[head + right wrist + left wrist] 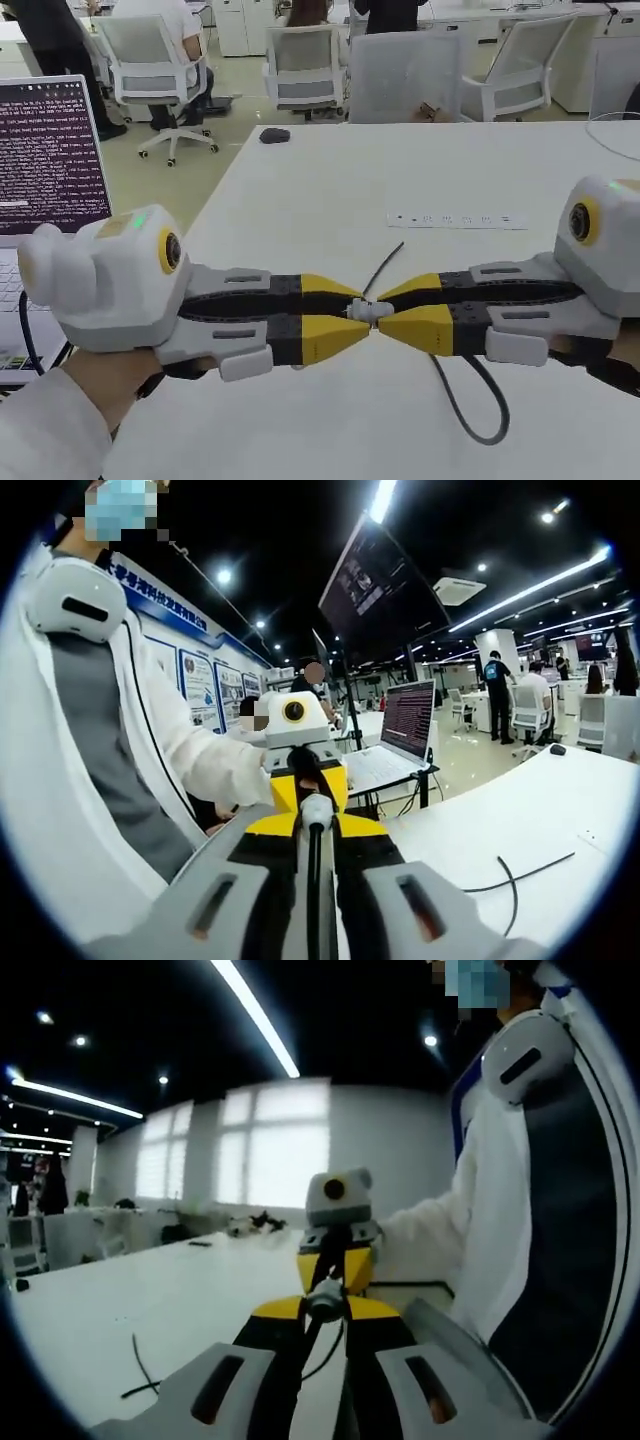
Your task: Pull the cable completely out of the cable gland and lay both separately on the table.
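Head view puts the gland (371, 311) a little toward 6 o'clock from centre, raised above the table (330, 180) between your two grippers. It is a small pale grey-white fitting, and the cable (385, 266) through it is thin and black.

Your left gripper (345, 312) comes in from 9 o'clock and your right gripper (400, 310) from 3 o'clock, yellow tips nearly touching across the gland. Your left jaws are drawn in and pinch the gland. Your right jaws are pressed close on the cable just behind it.

From the gland a short straight end of cable points toward 1 o'clock. The longer part drops under your right gripper and lies in a loop on the table toward 5 o'clock. The cable is still threaded through the gland.

Right gripper view has the gland (316, 810) sitting at your tips, with the cable (313, 880) running back along the slit between the jaws.

A laptop (45, 150) stands open at 9 o'clock.
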Tool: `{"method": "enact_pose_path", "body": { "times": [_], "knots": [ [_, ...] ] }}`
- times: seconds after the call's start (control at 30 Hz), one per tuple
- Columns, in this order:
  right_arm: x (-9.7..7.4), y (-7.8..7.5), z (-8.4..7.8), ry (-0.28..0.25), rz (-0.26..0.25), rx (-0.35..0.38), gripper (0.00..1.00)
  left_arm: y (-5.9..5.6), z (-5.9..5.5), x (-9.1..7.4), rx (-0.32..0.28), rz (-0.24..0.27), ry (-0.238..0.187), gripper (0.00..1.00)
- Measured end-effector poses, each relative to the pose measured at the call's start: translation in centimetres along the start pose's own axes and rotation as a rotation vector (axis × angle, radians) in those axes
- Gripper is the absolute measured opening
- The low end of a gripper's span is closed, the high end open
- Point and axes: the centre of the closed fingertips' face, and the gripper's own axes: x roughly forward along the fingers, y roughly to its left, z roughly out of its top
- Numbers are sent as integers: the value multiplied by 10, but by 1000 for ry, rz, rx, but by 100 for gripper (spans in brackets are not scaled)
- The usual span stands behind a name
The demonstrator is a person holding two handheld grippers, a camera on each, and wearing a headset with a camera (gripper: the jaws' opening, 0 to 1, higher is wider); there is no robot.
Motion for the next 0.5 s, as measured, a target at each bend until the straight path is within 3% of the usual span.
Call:
{"method": "enact_pose_path", "body": {
  "times": [0.13,0.2,0.3,0.5],
  "knots": [
    [-1,0,2,4,-1,-15,11,1,2,0,-4,9,-8,15],
    [-1,0,2,24,-10,-100,10,2,3,1,-16,13,-8,15],
    [-1,2,0,41,-9,-118,10,1,1,1,-41,10,-1,15],
    [-6,5,-3,75,-18,-314,10,0,-2,7,-179,7,4,15]
  ]
}}
